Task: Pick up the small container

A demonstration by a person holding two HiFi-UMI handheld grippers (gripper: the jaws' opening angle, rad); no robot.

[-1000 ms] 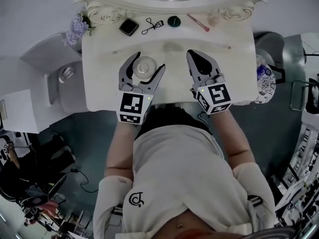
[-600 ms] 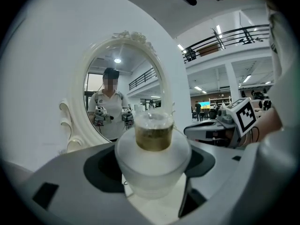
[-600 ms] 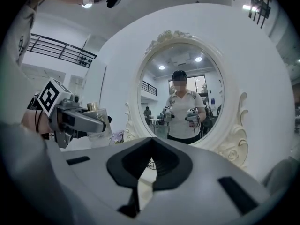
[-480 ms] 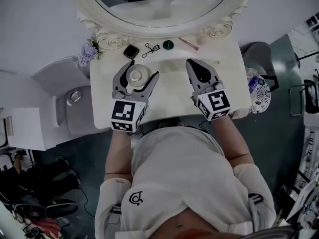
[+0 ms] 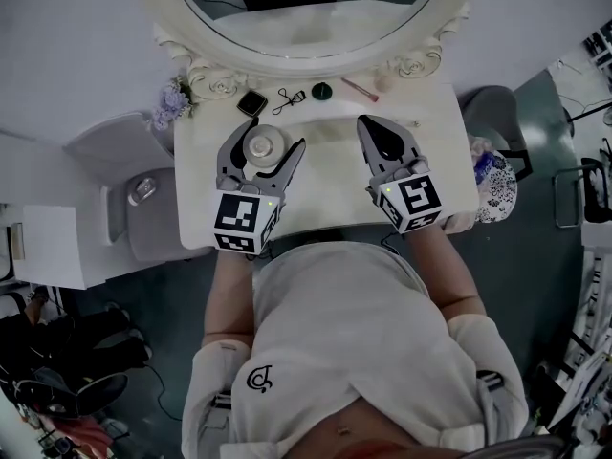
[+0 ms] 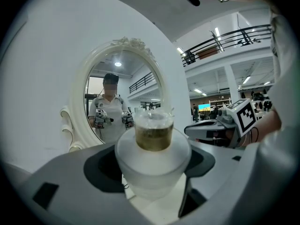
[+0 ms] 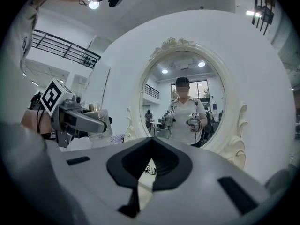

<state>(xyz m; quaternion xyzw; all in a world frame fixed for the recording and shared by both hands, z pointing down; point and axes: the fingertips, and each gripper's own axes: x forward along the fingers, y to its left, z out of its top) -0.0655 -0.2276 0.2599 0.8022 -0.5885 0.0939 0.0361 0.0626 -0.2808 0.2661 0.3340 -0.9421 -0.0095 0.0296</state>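
Observation:
The small container is a frosted jar with a gold collar and a clear lid. It sits between the jaws of my left gripper, over the left half of the white vanity table. In the left gripper view the jar fills the gap, and the left gripper presses it from both sides. The right gripper view shows the jar held off to the left. My right gripper hovers over the table's right half with its jaws together and nothing in them, as the right gripper shows in its own view.
An oval mirror stands behind the table. Along the back edge lie a black compact, an eyelash curler, a dark round cap and a pink stick. Purple flowers sit at the back left corner. A blue patterned object lies to the right.
The head view has shifted, and the table now sits lower in the picture. The left gripper with the jar stands nearer the items at the back. Little differs over the last half second.

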